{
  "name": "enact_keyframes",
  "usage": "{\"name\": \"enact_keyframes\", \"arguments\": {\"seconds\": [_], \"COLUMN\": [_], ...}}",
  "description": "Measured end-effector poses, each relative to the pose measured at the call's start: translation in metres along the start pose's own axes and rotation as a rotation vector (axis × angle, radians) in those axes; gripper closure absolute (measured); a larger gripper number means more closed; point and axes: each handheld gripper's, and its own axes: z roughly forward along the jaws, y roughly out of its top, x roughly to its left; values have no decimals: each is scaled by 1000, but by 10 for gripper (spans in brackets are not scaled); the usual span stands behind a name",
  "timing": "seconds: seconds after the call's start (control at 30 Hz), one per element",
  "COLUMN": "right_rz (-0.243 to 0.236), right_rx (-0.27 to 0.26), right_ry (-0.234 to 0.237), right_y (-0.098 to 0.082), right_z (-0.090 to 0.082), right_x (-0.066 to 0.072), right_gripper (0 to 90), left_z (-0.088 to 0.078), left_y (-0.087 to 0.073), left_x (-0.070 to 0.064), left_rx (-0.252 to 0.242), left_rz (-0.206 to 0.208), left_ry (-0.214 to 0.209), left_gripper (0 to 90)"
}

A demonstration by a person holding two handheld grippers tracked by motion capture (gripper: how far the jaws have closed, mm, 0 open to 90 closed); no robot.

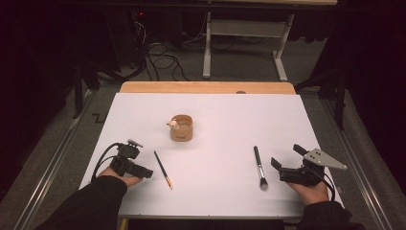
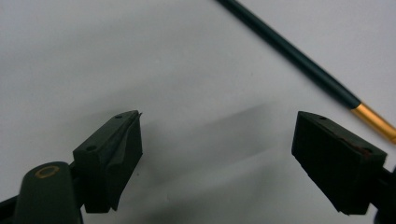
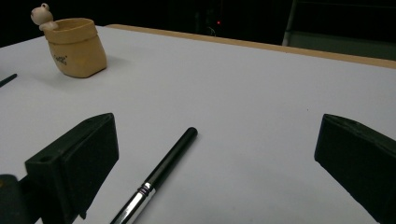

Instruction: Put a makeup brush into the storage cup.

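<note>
The left gripper (image 1: 143, 173) is held open and empty, a thin brush (image 1: 163, 168) lying just beside it. The right gripper (image 1: 280, 165) is spread wide, a makeup brush (image 1: 260, 167) lying unheld between its jaws.

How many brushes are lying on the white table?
2. A thin dark brush lies beside the left gripper; a makeup brush lies beside the right gripper. The pot's inside is not visible.

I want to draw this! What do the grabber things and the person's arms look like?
Both grippers are black and blocky, each with two chunky black jaws. The left gripper trails a looping black cable. The right gripper carries a grey three-cornered plate with small holes. The person wears dark sleeves.
</note>
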Motion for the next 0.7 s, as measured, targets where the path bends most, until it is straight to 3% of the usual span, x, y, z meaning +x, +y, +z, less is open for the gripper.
{"name": "enact_keyframes", "arguments": {"seconds": [0.1,0.2,0.5,0.57,0.7], "right_rz": [-4,-4,0,0,-16], "right_rx": [-5,-4,-2,-4,-2], "right_ry": [5,6,4,5,-2], "right_y": [0,0,0,0,0], "right_z": [0,0,1,1,1], "right_x": [0,0,0,1,3], "right_gripper": [3,3,3,3,3], "left_z": [-2,-3,1,3,0], "left_y": [6,12,20,20,21], "left_x": [3,5,-1,-4,-9], "left_rx": [16,63,158,184,176], "left_rz": [-23,-48,-63,-58,-49], "left_ry": [-5,-29,-56,-37,-35], "left_gripper": [174,185,190,216,226]}}
